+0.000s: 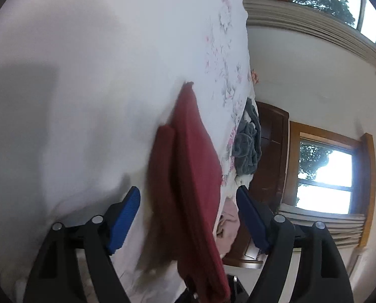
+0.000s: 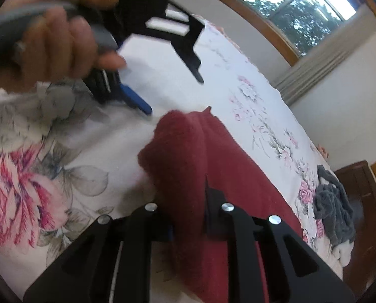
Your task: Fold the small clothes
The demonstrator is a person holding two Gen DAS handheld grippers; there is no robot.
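Red cloth (image 2: 188, 176) fills the gap of my right claw (image 2: 188, 217), whose fingers are pressed onto a raised fold of it; the rest of the cloth trails back over the floral sheet (image 2: 49, 176); my left claw (image 1: 188, 197) hangs with its blue pads (image 1: 127, 212) wide apart, the cloth lying between them, though blur keeps me from saying whether they touch it; from the right view a hand (image 2: 49, 38) grips the left tool above the sheet; a grey heap (image 2: 334, 207) sits near the bed's far edge, below a window (image 2: 301, 7).
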